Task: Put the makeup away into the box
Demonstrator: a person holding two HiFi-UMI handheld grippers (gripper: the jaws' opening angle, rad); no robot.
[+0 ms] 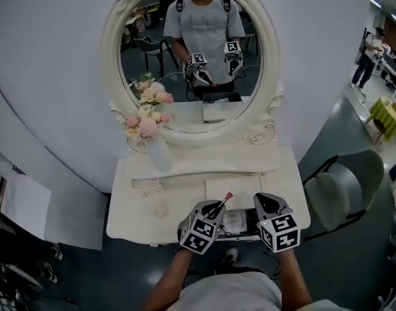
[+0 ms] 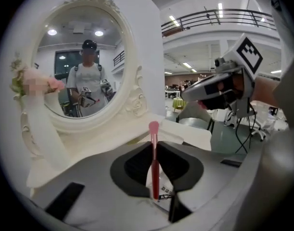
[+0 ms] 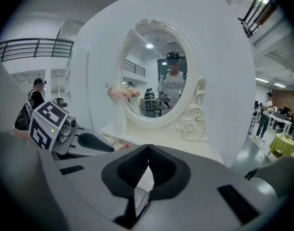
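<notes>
My left gripper (image 1: pixel 214 207) hangs over the front edge of the white dressing table (image 1: pixel 139 219), shut on a thin red makeup stick (image 1: pixel 220 205) whose pink tip points towards the mirror. In the left gripper view the stick (image 2: pixel 154 162) stands upright, pinched between the dark pads. Just to its right my right gripper (image 1: pixel 263 202) is shut with nothing in it, the pads meeting edge to edge (image 3: pixel 148 160). Between the two, low on the table, lies a pale item with a printed label (image 1: pixel 235 222); I cannot tell whether it is the box.
An oval mirror (image 1: pixel 198 57) in an ornate white frame stands at the back of the table. A white vase of pink flowers (image 1: pixel 146 125) is at the back left. A small pale lump (image 1: pixel 161 207) lies front left. A grey chair (image 1: pixel 343 186) stands right of the table.
</notes>
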